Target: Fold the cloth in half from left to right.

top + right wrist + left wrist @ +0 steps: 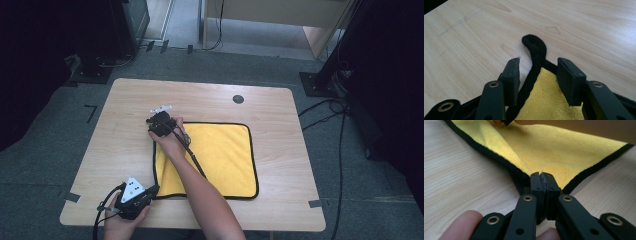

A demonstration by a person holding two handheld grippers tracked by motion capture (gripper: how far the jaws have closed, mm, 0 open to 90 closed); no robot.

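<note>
A yellow cloth with a black hem lies flat on the wooden table. My left gripper is at the cloth's near left corner; in the left gripper view its jaws are shut on the black hem of the cloth. My right gripper is at the far left corner. In the right gripper view its jaws stand open, and the cloth's curled corner lies between the pads without being pressed.
The person's right forearm crosses the cloth's left side. A small dark round cap sits in the table near its far edge. Cables and black stands lie on the floor around the table.
</note>
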